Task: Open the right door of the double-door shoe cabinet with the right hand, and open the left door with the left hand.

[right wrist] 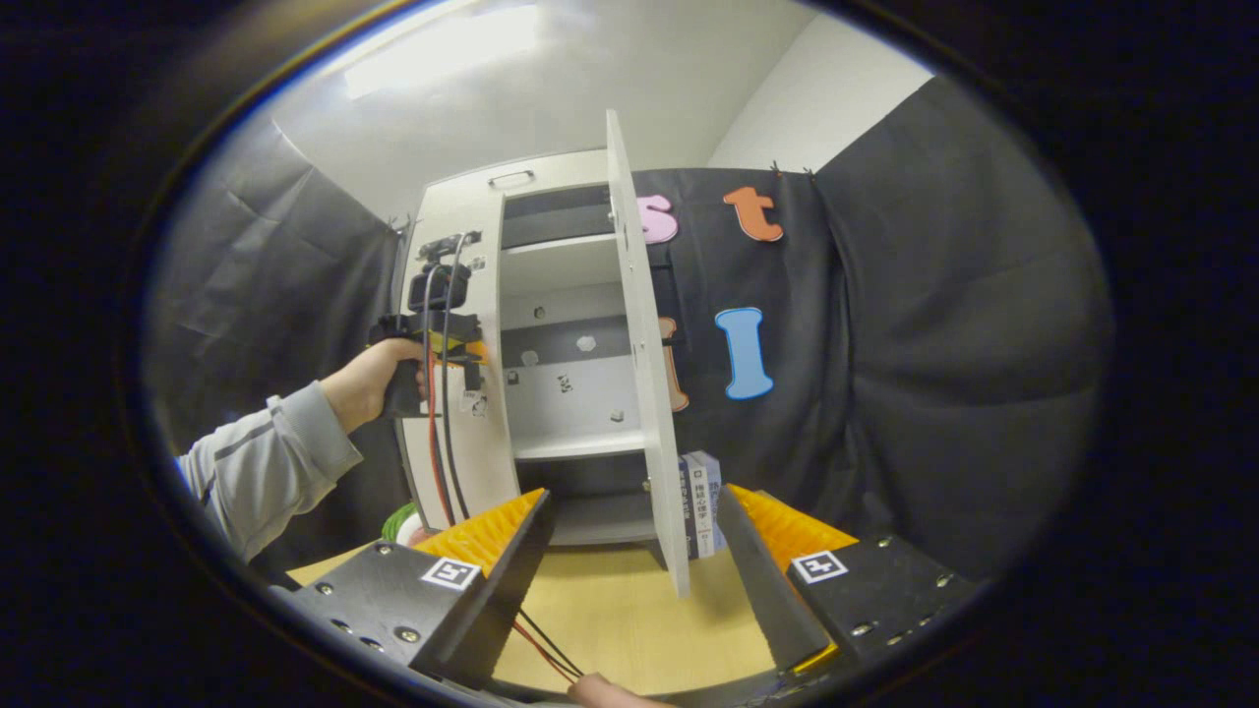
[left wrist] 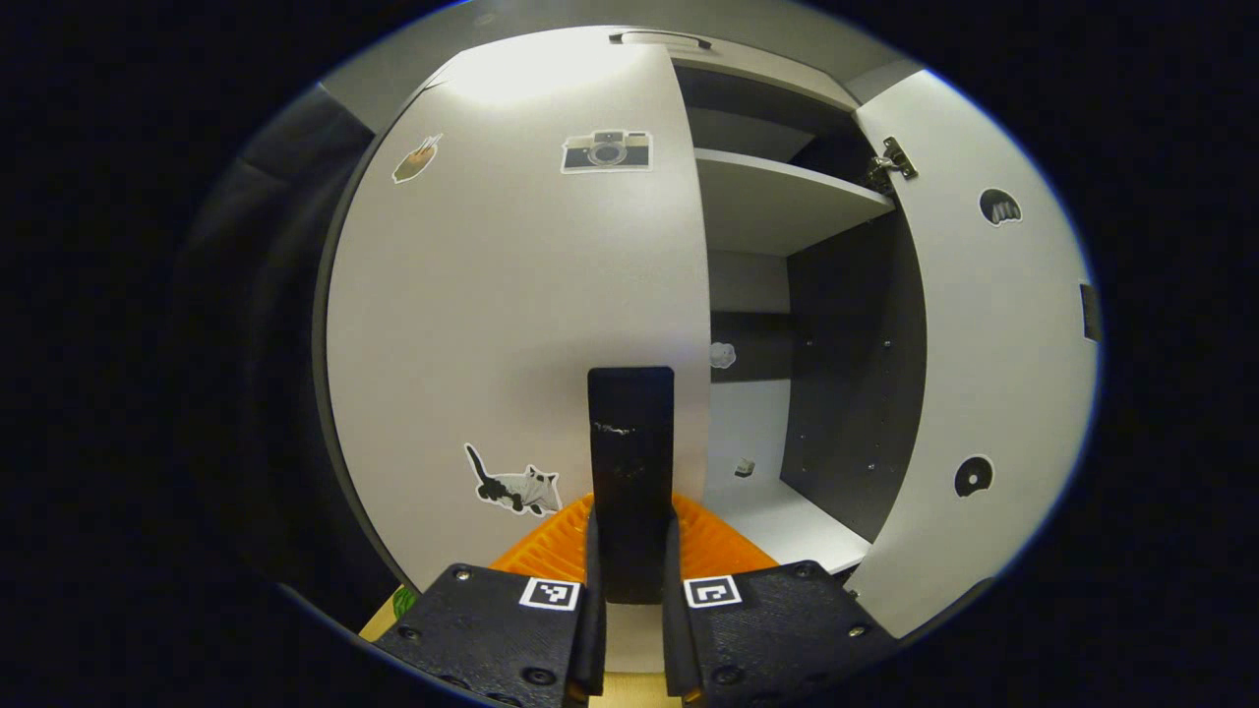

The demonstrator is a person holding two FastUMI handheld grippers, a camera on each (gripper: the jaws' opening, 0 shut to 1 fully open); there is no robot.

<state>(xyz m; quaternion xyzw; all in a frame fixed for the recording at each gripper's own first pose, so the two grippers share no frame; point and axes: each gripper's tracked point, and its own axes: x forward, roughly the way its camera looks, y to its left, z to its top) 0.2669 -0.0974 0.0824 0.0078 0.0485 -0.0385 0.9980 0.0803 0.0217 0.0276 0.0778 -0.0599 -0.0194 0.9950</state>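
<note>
The white shoe cabinet (right wrist: 551, 295) stands on a wooden table. Its left door (left wrist: 511, 295), white with stickers, looks closed or nearly so. On that door's right edge a black vertical handle (left wrist: 630, 433) sits squeezed between both fingers of my left gripper (left wrist: 631, 531). The right gripper view shows the same left gripper (right wrist: 438, 339), held by a hand against the left door (right wrist: 462, 433). The right door (right wrist: 644, 393) stands wide open, edge-on. My right gripper (right wrist: 629, 580) is open, back from the cabinet, its fingers either side of the door's lower edge without touching it.
White shelves (left wrist: 787, 197) and dark inner walls show inside the cabinet. Some books (right wrist: 700, 501) stand upright behind the open right door. The wooden tabletop (right wrist: 629, 610) lies in front, and red and black cables (right wrist: 438, 462) hang from the left gripper.
</note>
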